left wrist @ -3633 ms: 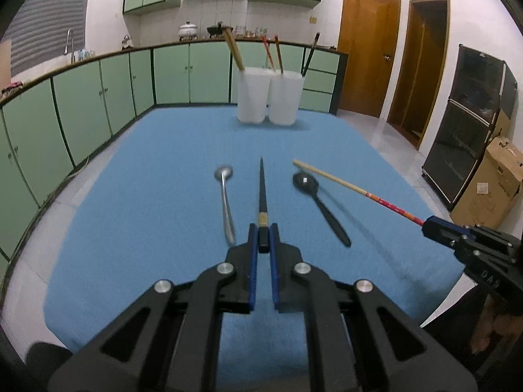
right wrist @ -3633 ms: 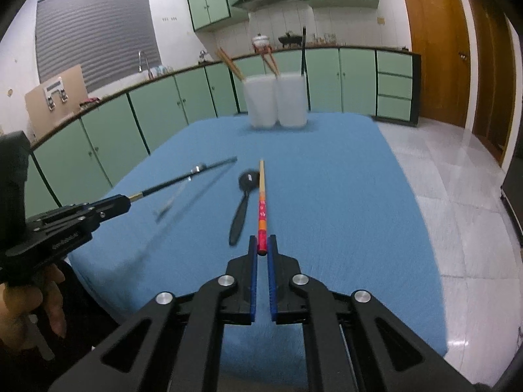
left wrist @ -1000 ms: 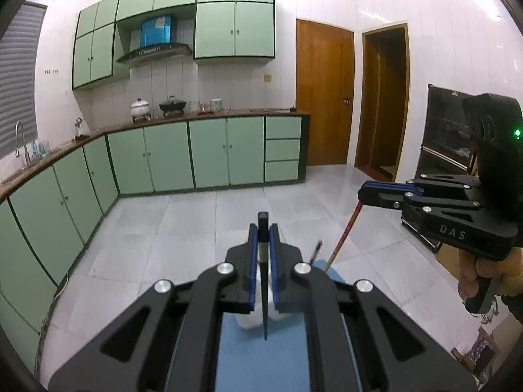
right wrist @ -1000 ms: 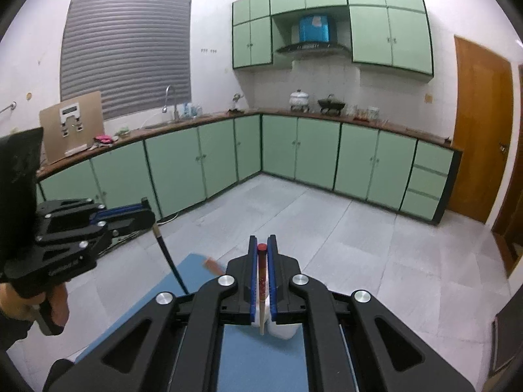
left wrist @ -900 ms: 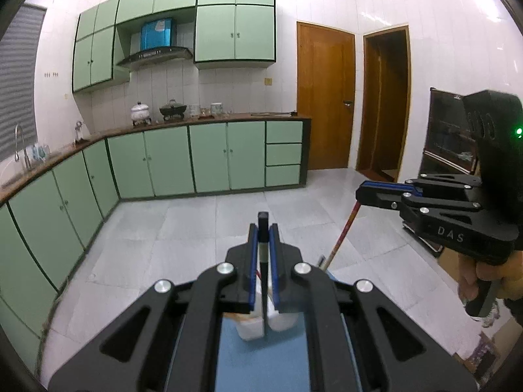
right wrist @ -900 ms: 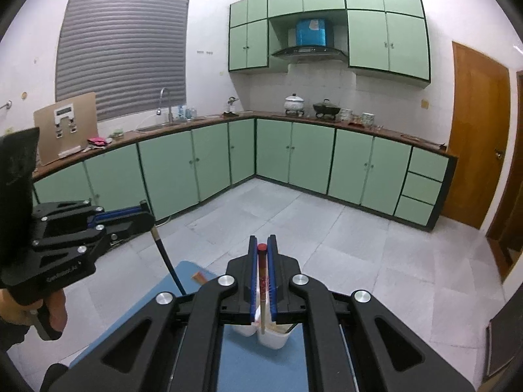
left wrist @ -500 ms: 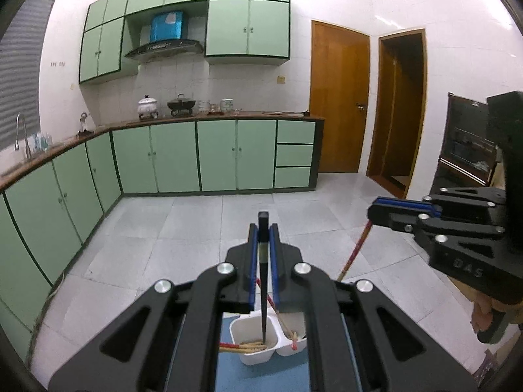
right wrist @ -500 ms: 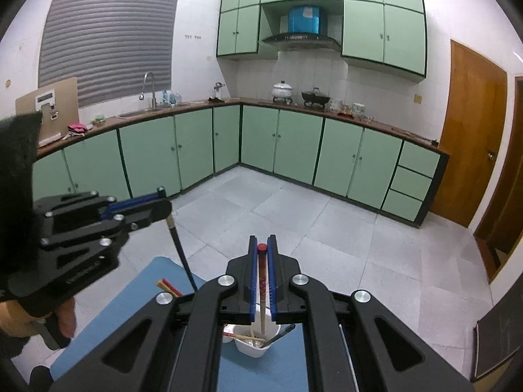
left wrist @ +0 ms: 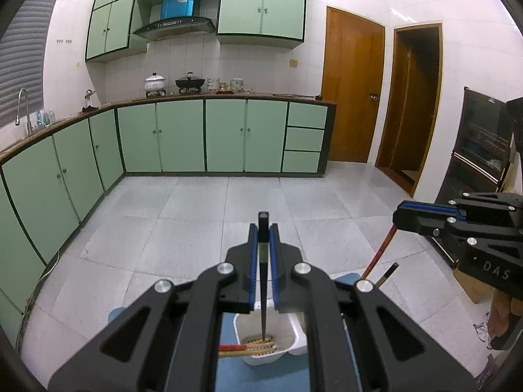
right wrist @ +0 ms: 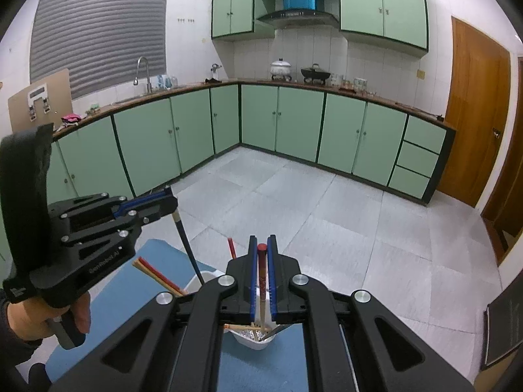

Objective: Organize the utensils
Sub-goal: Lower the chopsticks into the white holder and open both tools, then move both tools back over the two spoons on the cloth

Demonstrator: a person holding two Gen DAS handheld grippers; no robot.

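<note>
My left gripper (left wrist: 263,232) is shut on a black chopstick (left wrist: 263,294) that hangs point down into a white cup (left wrist: 294,339) holding red-and-wood chopsticks (left wrist: 248,348). My right gripper (right wrist: 262,251) is shut on a red-topped wooden chopstick (right wrist: 262,290), its tip inside the second white cup (right wrist: 255,343). The left gripper (right wrist: 157,202) also shows in the right wrist view, with the black chopstick (right wrist: 189,248) slanting into the left cup (right wrist: 199,281). The right gripper (left wrist: 405,215) shows at the right of the left wrist view.
The cups stand at the far edge of the blue table (right wrist: 137,281). Beyond is grey tile floor (left wrist: 228,202), green cabinets (left wrist: 183,137) and wooden doors (left wrist: 353,91). A black utensil handle (left wrist: 387,272) sticks out of the right cup.
Both grippers have lifted their chopsticks off the table, turned them point down and lowered them over the cups. The chopstick tips now reach inside the cups.
</note>
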